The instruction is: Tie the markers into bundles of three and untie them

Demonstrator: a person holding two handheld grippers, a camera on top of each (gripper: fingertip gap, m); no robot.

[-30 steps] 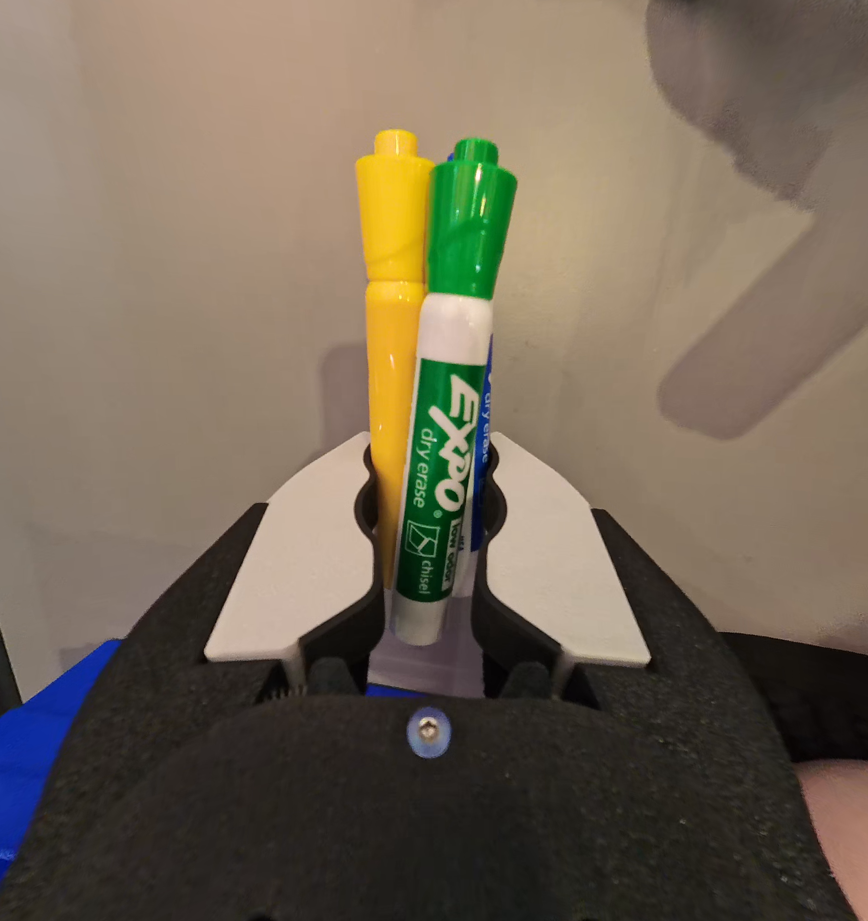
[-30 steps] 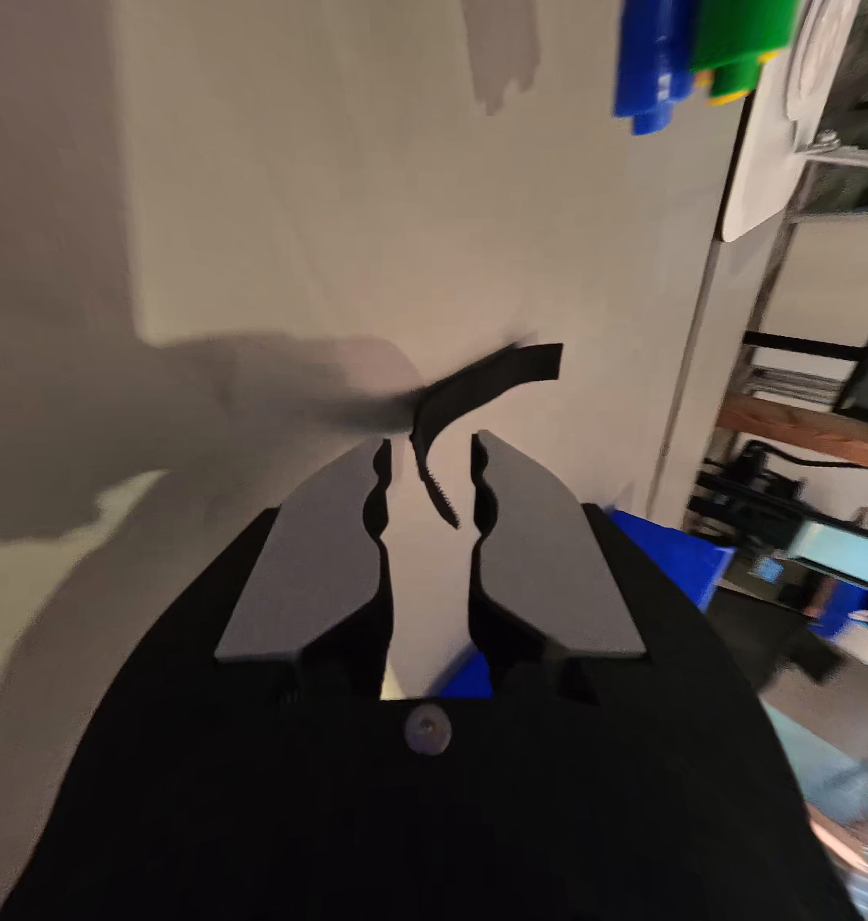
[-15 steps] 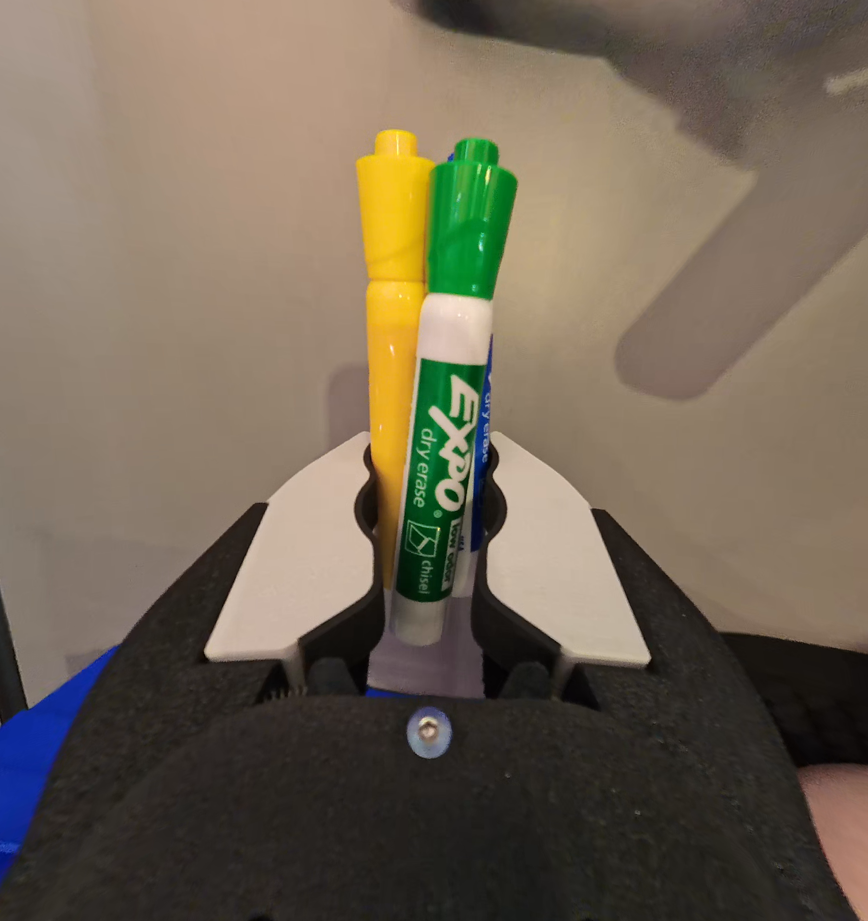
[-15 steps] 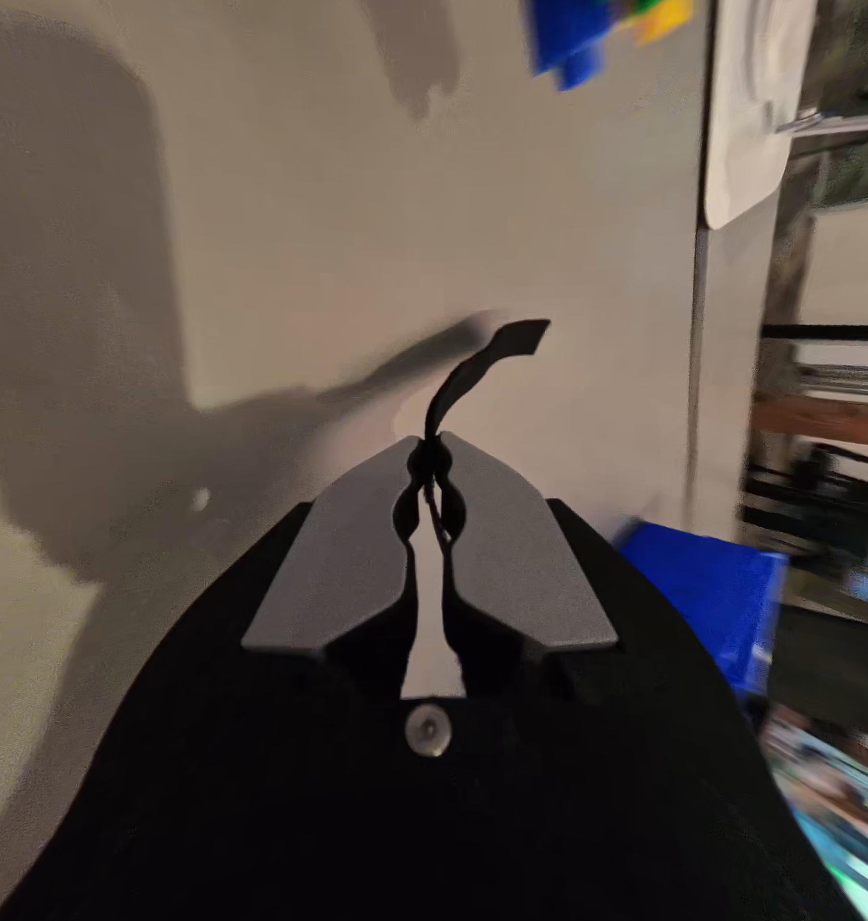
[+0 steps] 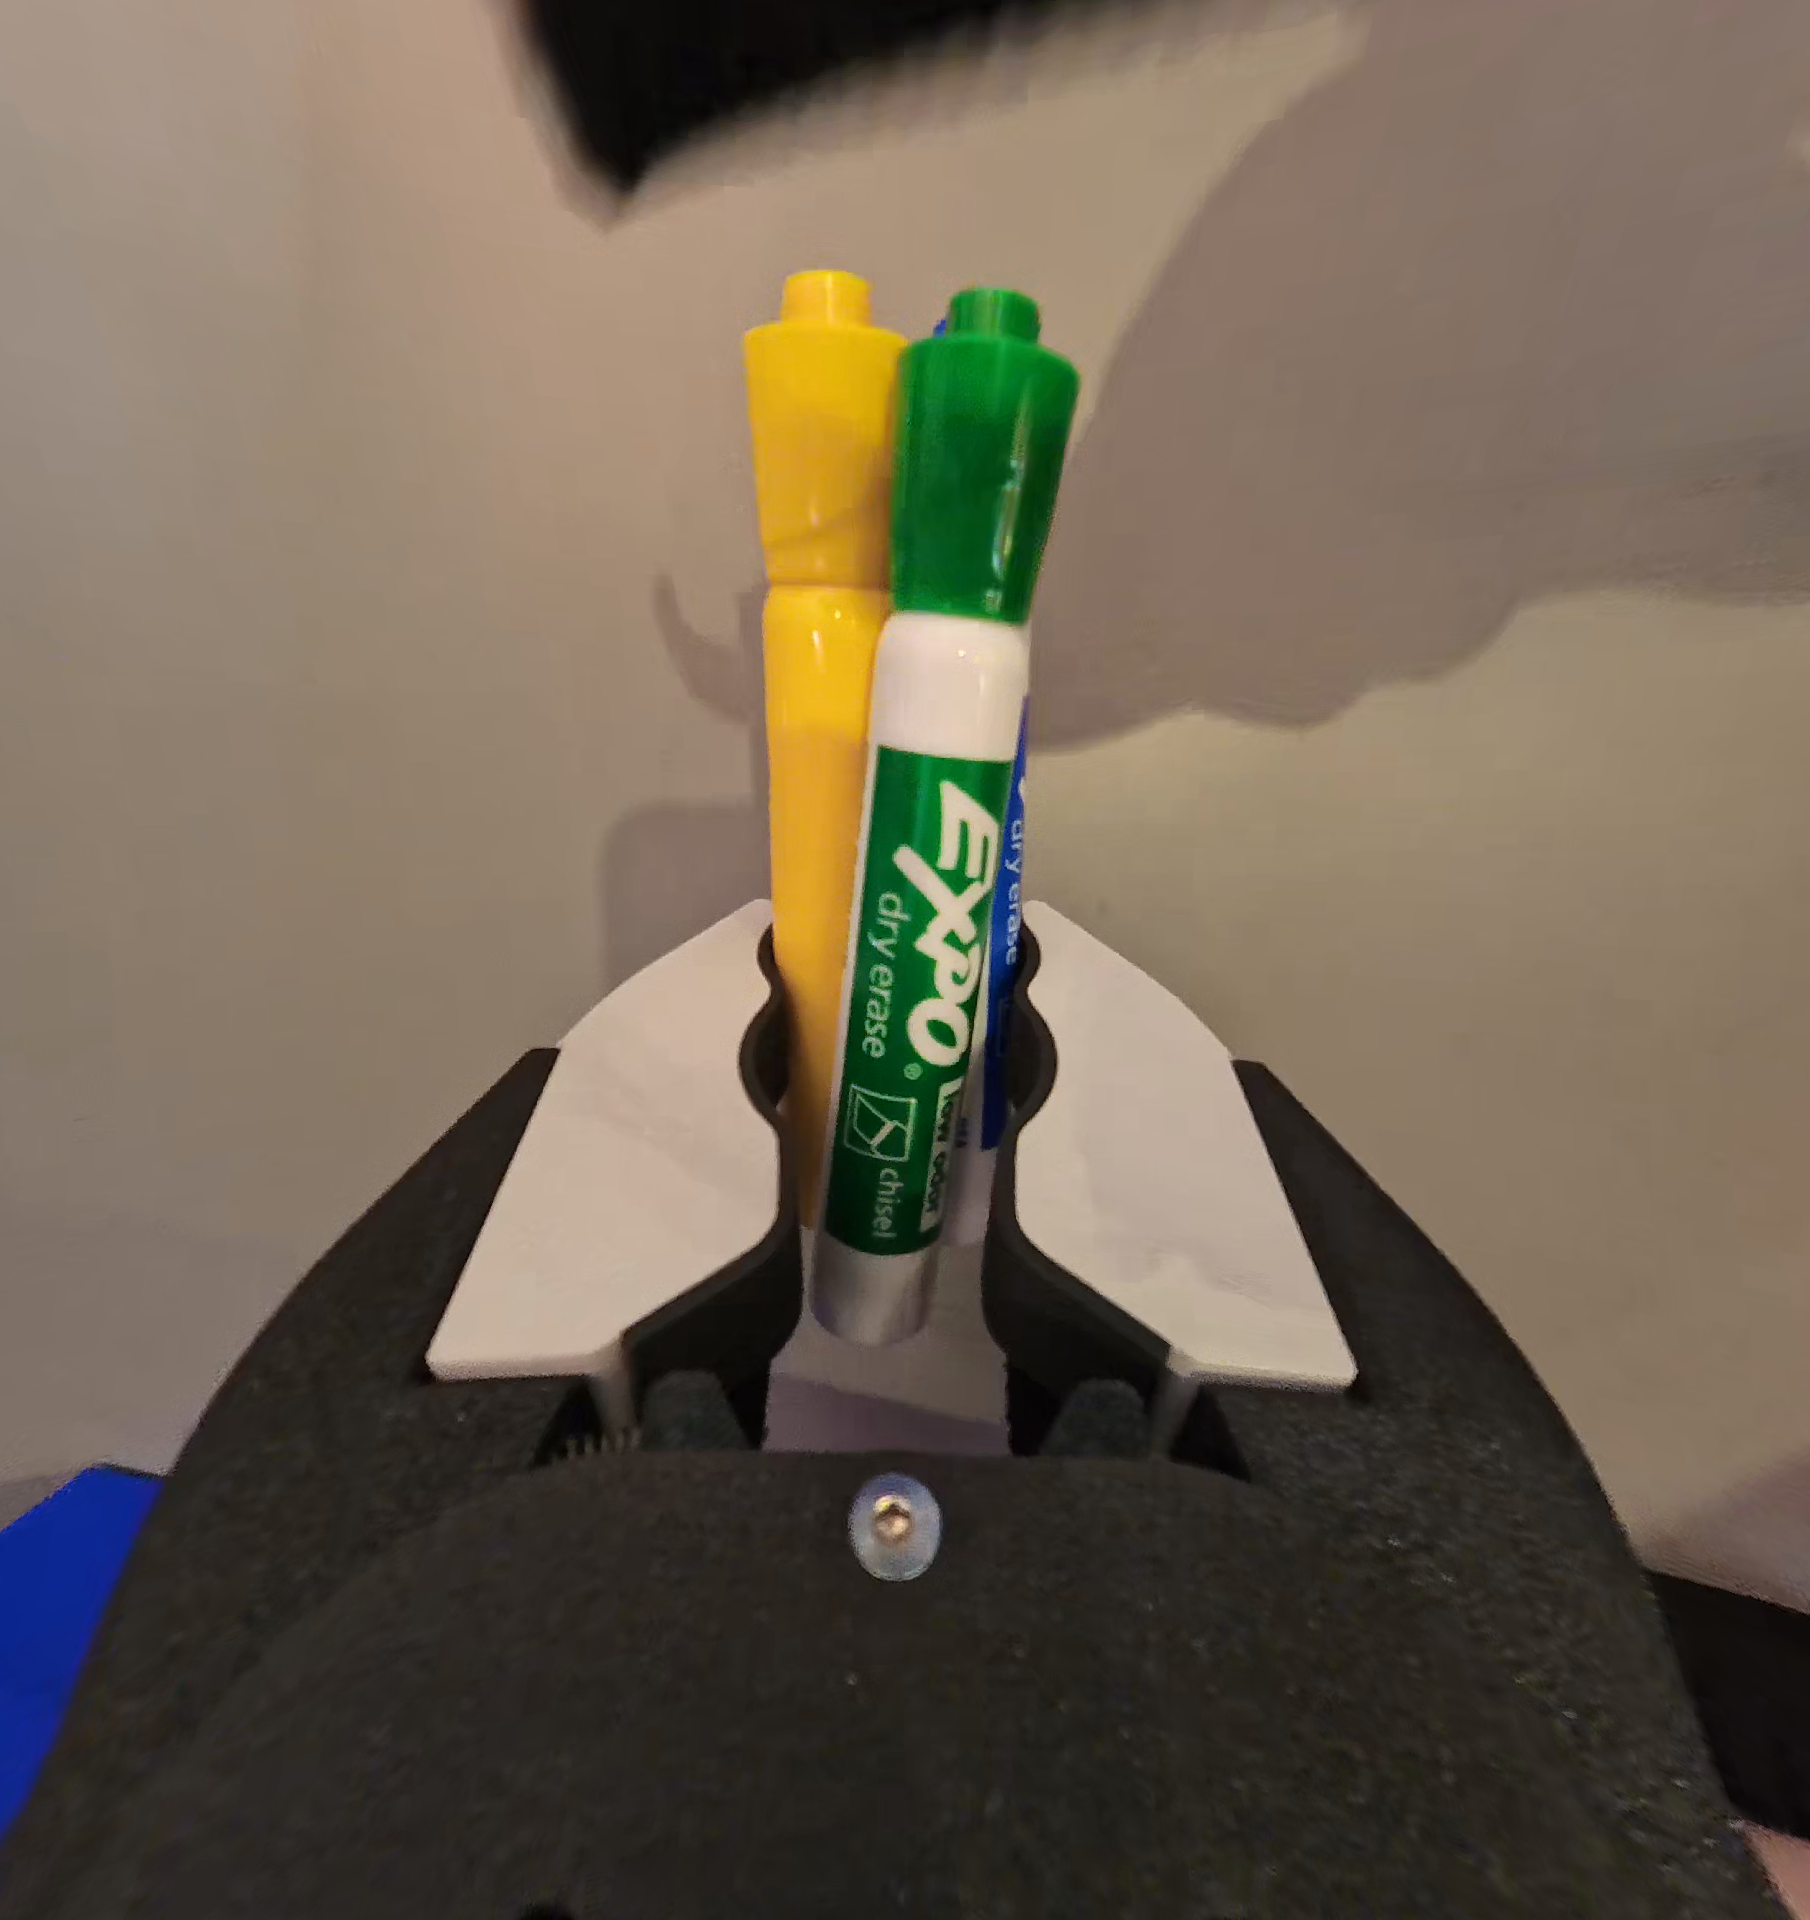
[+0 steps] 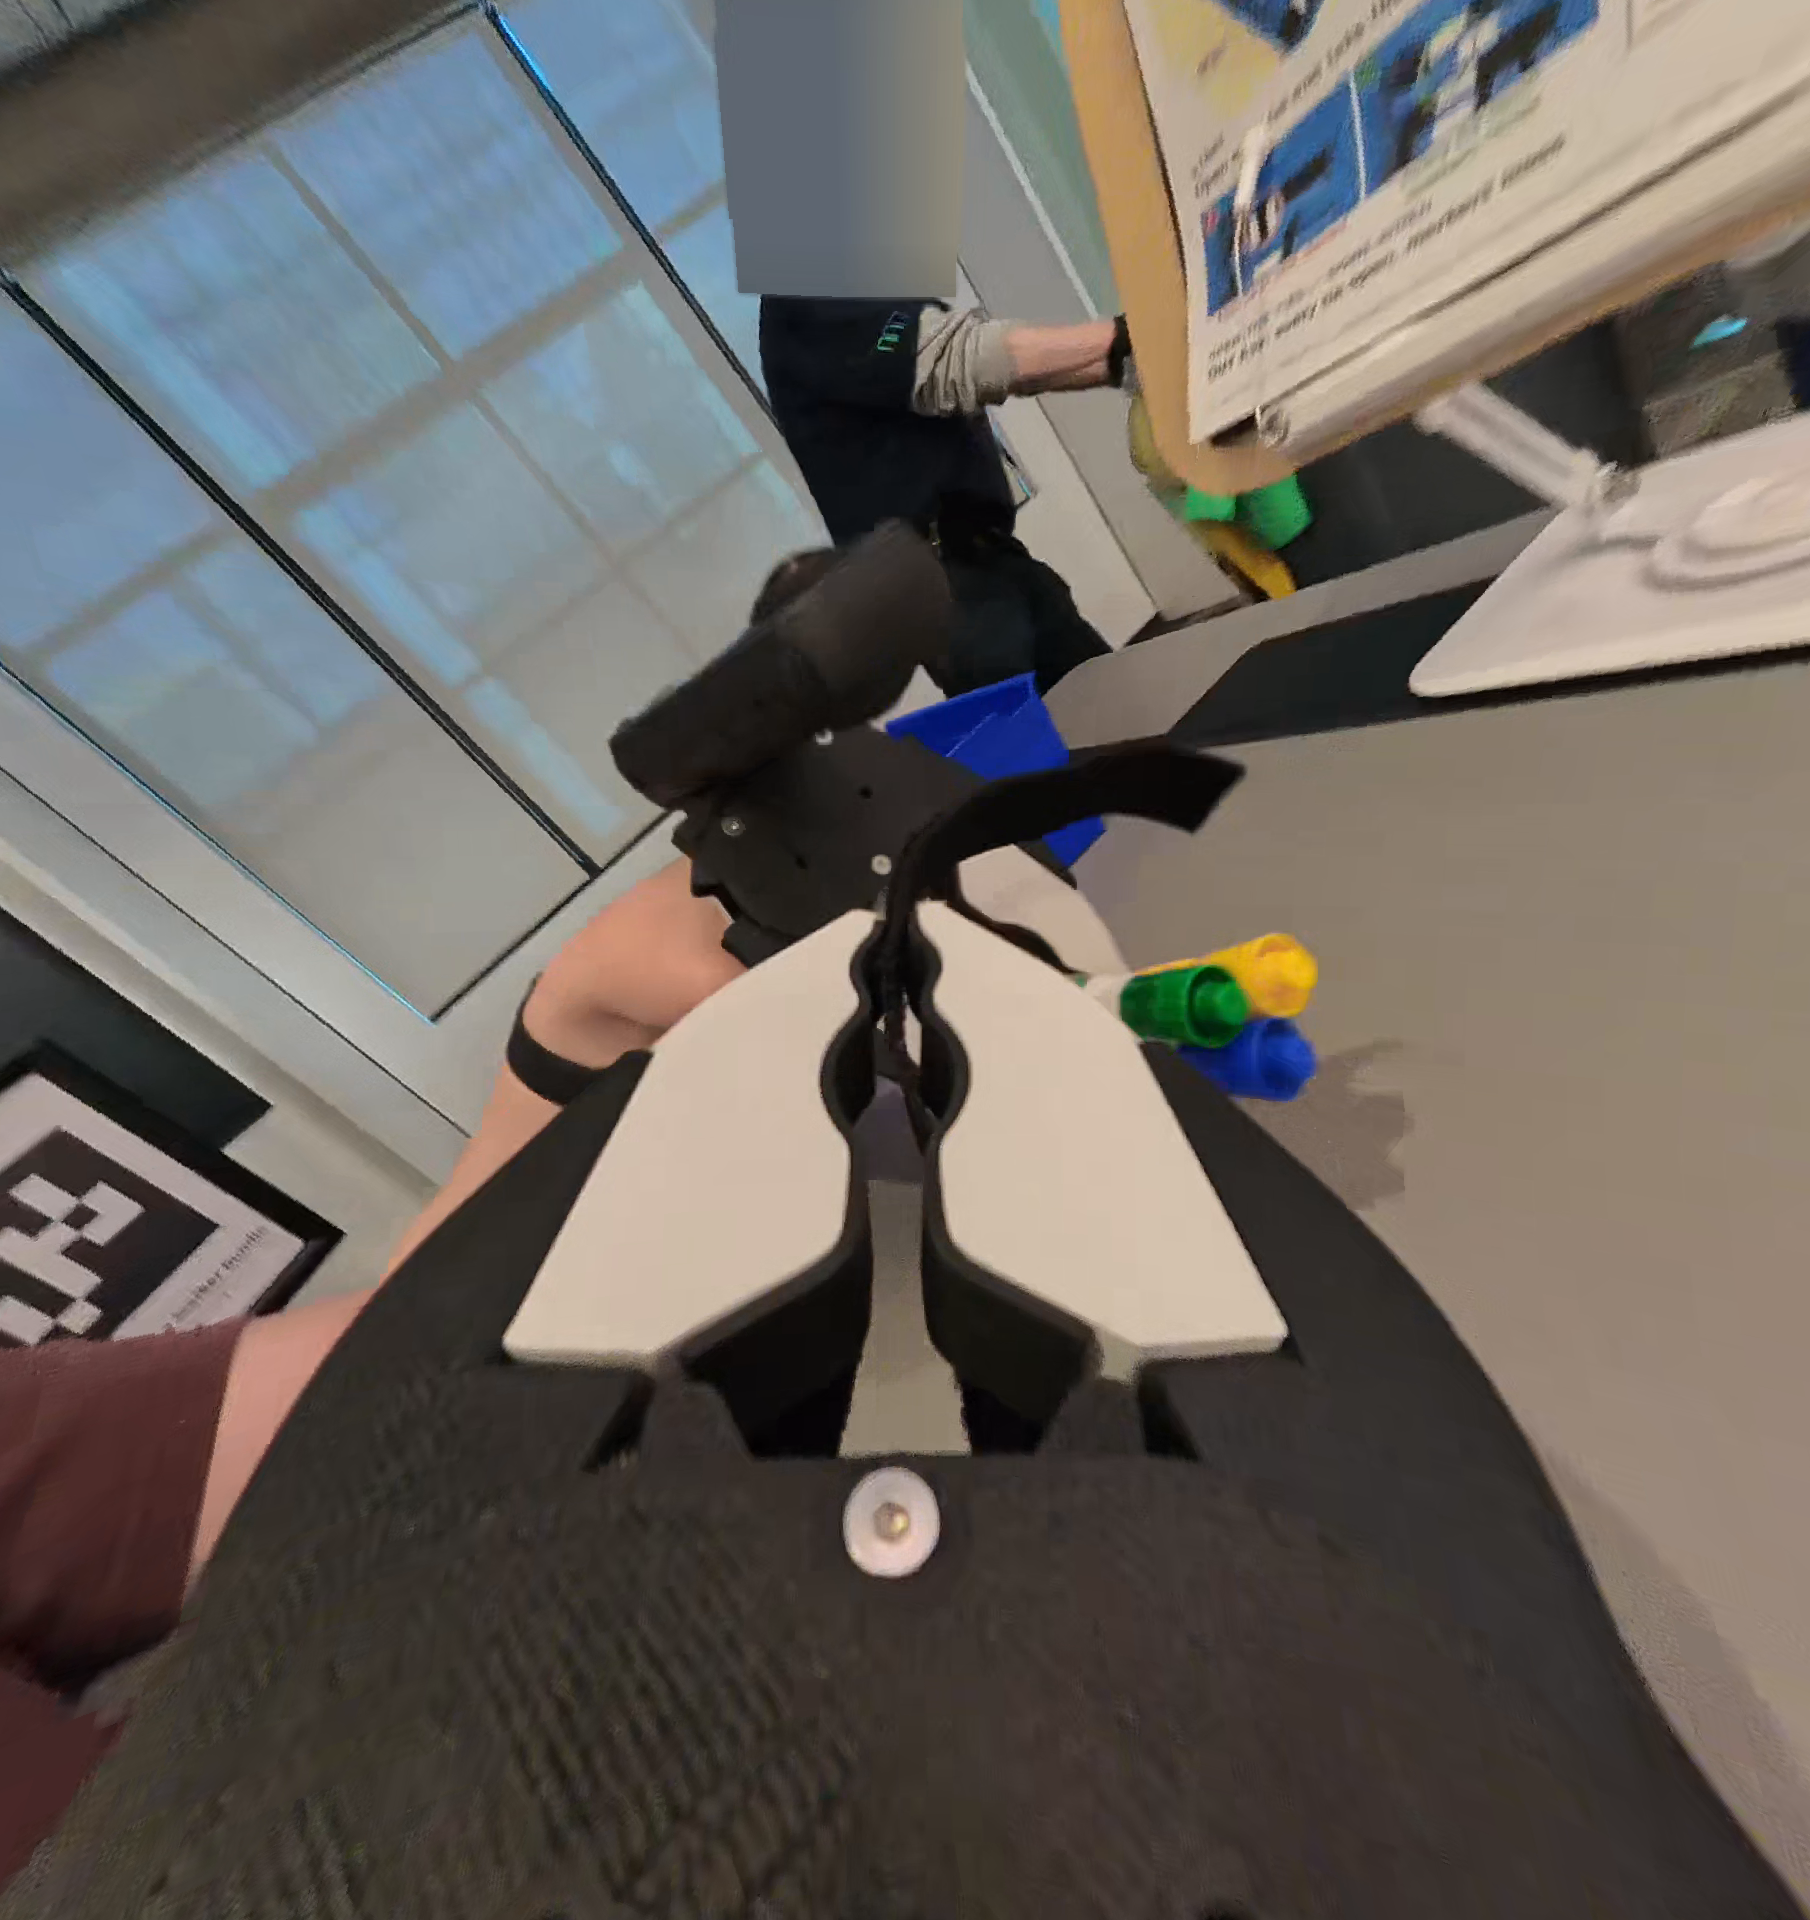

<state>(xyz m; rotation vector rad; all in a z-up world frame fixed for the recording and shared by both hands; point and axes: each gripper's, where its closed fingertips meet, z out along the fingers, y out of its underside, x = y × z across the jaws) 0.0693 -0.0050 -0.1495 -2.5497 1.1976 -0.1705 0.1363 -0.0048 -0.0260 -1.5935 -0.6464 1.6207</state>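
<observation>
While the left gripper (image 5: 896, 1039) clamps its jaws on three markers at once, the green marker (image 5: 942, 831) sits in front, the yellow marker (image 5: 818, 727) just beside it on the left, and the blue marker (image 5: 1010, 904) is mostly hidden behind, only a sliver showing. All three point straight out past the fingertips, caps away from the camera, over the pale table (image 5: 257, 727).

Over to the right gripper (image 6: 896, 935): its jaws are pinched tight on a thin black strap (image 6: 1077, 795), which runs up out of the tips and bends off to the right, its free end in the air.

The right wrist view shows more. It catches the left gripper from outside, a black body held in a hand (image 6: 620, 987) with a dark band at the wrist, and the three caps poking out to the right of the fingers above the table. It also shows a blue bin (image 6: 994, 727) behind, a window (image 6: 309, 468), a person standing in dark clothes (image 6: 880, 436), and a tilted printed board (image 6: 1400, 208). The left wrist view gives only a blurred dark shape at the top edge; I cannot tell what it is.
</observation>
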